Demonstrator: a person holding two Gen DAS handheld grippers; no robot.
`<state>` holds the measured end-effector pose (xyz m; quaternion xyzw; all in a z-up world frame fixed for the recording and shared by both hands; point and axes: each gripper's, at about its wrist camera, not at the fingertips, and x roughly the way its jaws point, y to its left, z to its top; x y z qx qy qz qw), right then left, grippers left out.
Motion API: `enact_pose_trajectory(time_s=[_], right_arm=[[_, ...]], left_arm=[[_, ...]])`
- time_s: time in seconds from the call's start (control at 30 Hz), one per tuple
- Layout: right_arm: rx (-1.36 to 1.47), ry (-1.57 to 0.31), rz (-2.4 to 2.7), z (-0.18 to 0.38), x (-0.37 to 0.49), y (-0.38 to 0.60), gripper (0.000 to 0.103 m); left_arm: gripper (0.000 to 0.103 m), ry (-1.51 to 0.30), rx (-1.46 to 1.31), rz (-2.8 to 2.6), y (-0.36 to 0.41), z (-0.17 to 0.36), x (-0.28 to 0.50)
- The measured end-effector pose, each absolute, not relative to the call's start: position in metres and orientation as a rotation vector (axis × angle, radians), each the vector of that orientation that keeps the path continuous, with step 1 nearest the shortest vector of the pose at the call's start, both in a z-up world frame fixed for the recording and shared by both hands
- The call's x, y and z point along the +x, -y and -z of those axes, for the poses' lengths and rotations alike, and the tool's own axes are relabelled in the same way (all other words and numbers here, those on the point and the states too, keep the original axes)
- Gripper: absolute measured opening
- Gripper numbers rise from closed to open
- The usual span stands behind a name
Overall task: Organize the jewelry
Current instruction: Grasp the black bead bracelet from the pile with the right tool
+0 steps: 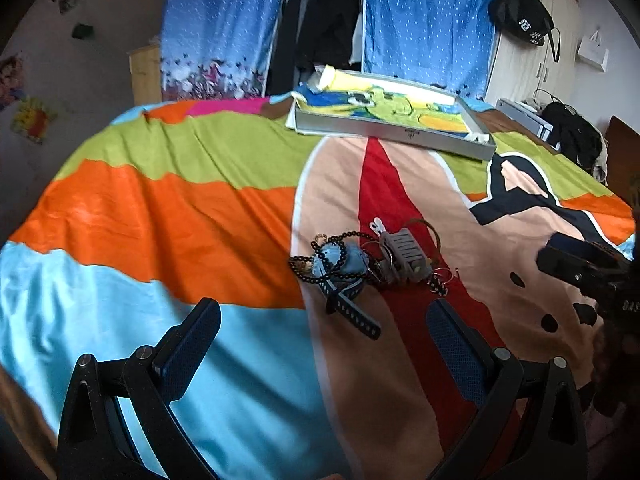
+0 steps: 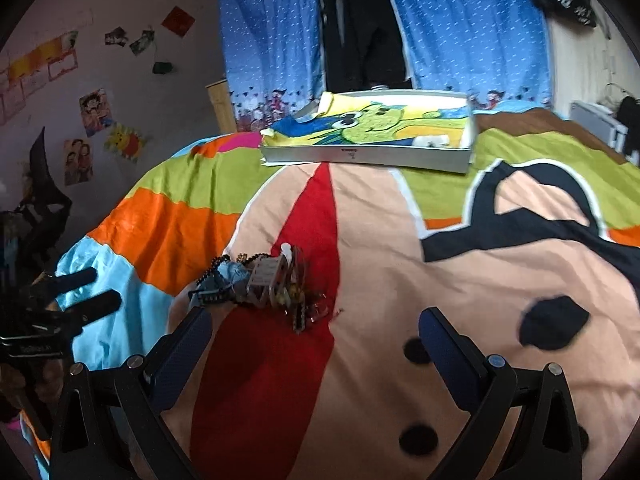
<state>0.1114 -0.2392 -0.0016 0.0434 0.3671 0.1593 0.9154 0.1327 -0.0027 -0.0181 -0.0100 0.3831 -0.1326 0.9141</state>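
A tangled pile of jewelry lies on the colourful bedspread: a black bead bracelet, a dark watch strap, a grey hair claw and metal hoops. The same pile of jewelry shows in the right wrist view. A shallow grey box lined with a cartoon cloth sits further back on the bed, also seen as the grey box. My left gripper is open just short of the pile. My right gripper is open, with the pile ahead and to its left. Neither holds anything.
Blue curtains and hanging dark clothes stand behind the bed. A black bag hangs on a wardrobe at right. The wall at left carries posters. The bedspread stretches wide to the right of the pile.
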Motion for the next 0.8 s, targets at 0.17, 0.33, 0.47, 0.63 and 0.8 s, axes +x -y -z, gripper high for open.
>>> enact_pose_trajectory(time_s=[0.17,0.33,0.47,0.63,0.8], right_arm=[[0.101,-0.775,-0.412,0.014,0.145,0.229,0.103],[0.114,-0.795,-0.458,0.029,0.17,0.218,0.082],[0.129,-0.814,-0.484,0.041,0.185,0.214,0.072],[0.167,-0.846,-0.487,0.057,0.201,0.214,0.06],[0.2,-0.865,-0.505,0.067,0.218,0.214,0.048]], left_arm=[[0.088,-0.823,-0.01,0.321,0.0,0.035,0.158],[0.072,-0.854,-0.024,0.361,-0.01,0.045,0.185],[0.058,-0.872,-0.009,0.405,-0.011,0.05,0.203],[0.052,-0.894,-0.013,0.45,-0.004,0.056,0.22],[0.052,-0.913,0.013,0.475,0.005,0.06,0.229]])
